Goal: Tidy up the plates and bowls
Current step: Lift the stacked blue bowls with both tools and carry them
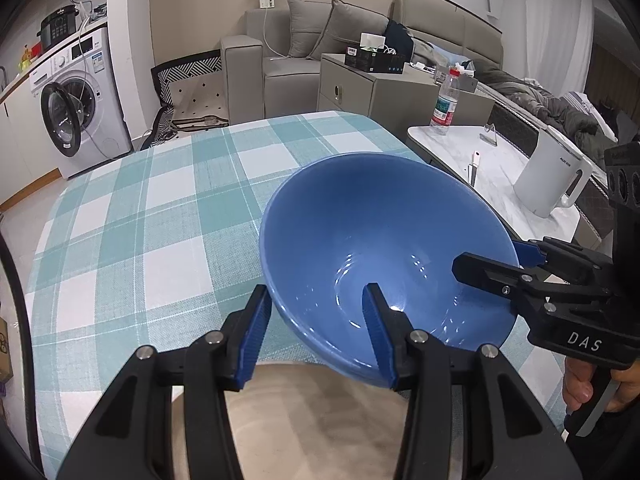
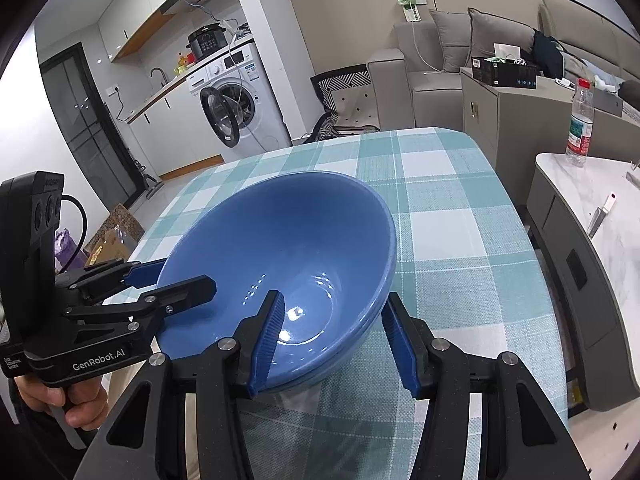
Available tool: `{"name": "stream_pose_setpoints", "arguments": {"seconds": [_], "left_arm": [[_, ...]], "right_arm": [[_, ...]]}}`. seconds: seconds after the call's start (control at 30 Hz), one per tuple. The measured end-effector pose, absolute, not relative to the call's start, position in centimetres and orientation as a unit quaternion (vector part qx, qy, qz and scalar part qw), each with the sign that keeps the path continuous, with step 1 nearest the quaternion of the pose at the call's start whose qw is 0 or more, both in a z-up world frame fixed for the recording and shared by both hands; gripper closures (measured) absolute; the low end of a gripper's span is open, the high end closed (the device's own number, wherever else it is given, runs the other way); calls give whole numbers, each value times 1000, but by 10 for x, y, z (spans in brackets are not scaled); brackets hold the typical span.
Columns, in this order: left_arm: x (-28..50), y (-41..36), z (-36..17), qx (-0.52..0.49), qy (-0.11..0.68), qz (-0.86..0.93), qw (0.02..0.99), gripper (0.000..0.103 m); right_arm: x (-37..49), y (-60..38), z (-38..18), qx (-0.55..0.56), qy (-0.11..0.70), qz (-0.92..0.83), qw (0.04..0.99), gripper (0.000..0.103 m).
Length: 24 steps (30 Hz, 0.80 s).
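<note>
A large blue bowl (image 1: 360, 220) (image 2: 288, 232) hangs tilted over the near edge of the table with the teal checked cloth (image 1: 140, 240) (image 2: 460, 240). A second rim line shows just under its edge in the right wrist view, like another bowl nested beneath. My left gripper (image 1: 316, 289) (image 2: 186, 274) straddles the bowl's near-left wall, one finger inside and one outside, shut on it. My right gripper (image 2: 333, 295) (image 1: 486, 258) grips the opposite side of the rim the same way. A hand (image 1: 580, 384) holds the right gripper's handle.
To the right stands a marble side table (image 1: 492, 168) with a white kettle (image 1: 552, 176), a water bottle (image 1: 444, 108) and a small knife (image 2: 600, 216). A washing machine (image 1: 72, 112) and a grey sofa (image 1: 304, 52) lie beyond the table. A cardboard box (image 2: 116, 232) sits on the floor at left.
</note>
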State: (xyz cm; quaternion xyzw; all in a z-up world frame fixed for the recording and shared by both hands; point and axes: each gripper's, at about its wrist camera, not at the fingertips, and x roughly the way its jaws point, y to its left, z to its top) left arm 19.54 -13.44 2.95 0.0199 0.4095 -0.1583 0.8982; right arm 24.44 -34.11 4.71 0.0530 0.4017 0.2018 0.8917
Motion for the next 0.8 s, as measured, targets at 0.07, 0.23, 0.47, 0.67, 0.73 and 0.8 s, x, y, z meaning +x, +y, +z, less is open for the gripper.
{"name": "stream_pose_setpoints", "arguments": {"seconds": [0.07, 0.23, 0.47, 0.67, 0.73, 0.8], "left_arm": [[195, -135, 31, 19, 408, -159, 899, 57], [192, -135, 35, 14, 405, -161, 900, 57], [187, -136, 43, 12, 398, -158, 904, 57], [182, -134, 51, 8, 388, -157, 908, 57], [180, -132, 54, 7, 384, -157, 910, 57], [178, -131, 57, 5, 381, -157, 911, 57]], "right_arm": [[244, -342, 48, 53, 400, 202, 893, 51], [240, -345, 55, 54, 391, 202, 896, 51], [234, -346, 65, 54, 380, 205, 900, 51], [229, -346, 73, 55, 369, 208, 904, 51], [226, -346, 77, 55, 365, 210, 905, 51], [223, -345, 80, 55, 361, 212, 906, 50]]}}
